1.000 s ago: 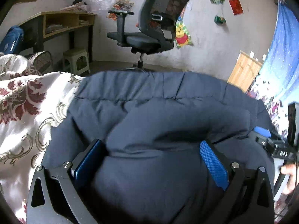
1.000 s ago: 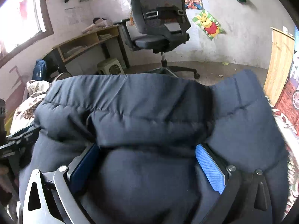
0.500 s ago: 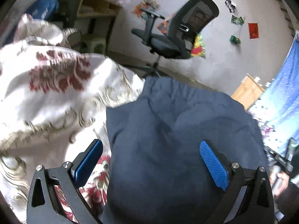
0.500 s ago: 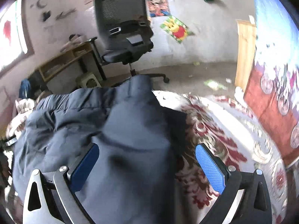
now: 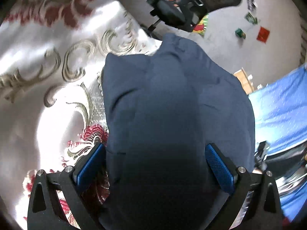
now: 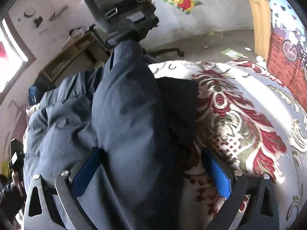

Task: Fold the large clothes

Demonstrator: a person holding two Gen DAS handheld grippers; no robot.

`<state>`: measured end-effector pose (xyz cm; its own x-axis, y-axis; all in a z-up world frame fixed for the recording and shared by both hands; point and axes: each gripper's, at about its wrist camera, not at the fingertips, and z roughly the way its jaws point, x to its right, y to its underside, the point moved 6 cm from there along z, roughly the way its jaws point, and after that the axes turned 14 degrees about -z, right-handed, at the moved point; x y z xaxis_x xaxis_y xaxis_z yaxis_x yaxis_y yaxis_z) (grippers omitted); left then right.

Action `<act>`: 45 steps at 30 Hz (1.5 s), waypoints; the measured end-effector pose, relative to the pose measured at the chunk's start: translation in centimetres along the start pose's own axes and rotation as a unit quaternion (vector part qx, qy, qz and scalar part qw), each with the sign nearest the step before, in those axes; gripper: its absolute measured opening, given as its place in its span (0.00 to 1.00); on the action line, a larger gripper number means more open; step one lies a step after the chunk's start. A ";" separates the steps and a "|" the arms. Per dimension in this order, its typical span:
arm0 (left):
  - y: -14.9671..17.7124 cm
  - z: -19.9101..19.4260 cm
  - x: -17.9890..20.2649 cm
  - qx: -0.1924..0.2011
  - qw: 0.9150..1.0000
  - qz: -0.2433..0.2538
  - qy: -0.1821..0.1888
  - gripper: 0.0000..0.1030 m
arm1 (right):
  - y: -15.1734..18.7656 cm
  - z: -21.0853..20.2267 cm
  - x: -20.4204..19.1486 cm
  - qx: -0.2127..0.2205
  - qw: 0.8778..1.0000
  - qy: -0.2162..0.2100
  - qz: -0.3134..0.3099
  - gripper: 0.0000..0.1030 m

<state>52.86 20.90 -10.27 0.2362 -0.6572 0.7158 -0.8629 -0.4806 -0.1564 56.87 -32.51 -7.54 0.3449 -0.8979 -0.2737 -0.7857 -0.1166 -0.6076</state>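
Between our two grippers lies the jacket (image 5: 172, 105), a dark blue padded one, bunched on the bed (image 5: 48, 95) with its patterned cover, and everything in the coming move turns on how it runs from our fingers. On the left, the left gripper (image 5: 155, 164) has its jaws spread wide, and the jacket fills the whole gap between the pads and stretches straight ahead toward the far edge of the bed; whether the pads press the cloth or only flank it we cannot tell, though the wide spread suggests no firm pinch. The bare cover lies to the left of this gripper, so the jacket's left edge sits just inside its left finger (image 5: 89, 164). On the right, the right gripper (image 6: 151, 170) is likewise spread wide, and a thick fold of the jacket (image 6: 126, 115) runs forward from between the fingers, hugging the left finger (image 6: 86, 170), while the right finger (image 6: 218, 174) stands over bare cover at the jacket's right edge. We judge the long axis to point away from both grippers toward the chair (image 6: 122, 9) beyond the far edge. Both grippers seem about equally near the near end, so the next fold probably calls for both together.
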 end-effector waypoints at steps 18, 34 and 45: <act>0.5 0.0 -0.5 -0.004 1.000 0.007 -0.010 0.77 | 0.6 1.1 -1.2 -0.035 0.999 -0.012 0.025 0.77; 4.2 -4.5 5.5 0.098 0.994 0.029 -0.028 0.18 | -1.4 -6.5 -6.2 0.043 0.999 -0.004 0.016 0.12; 7.5 -3.3 13.9 0.108 0.991 0.074 0.007 0.17 | -5.7 -17.7 -8.7 0.126 0.989 0.051 -0.064 0.11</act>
<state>48.24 10.05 0.73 0.1072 -0.7225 0.6830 -0.7719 -0.4935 -0.4008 49.24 -31.52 11.53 0.3699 -0.9220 -0.1141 -0.5822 -0.1343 -0.8019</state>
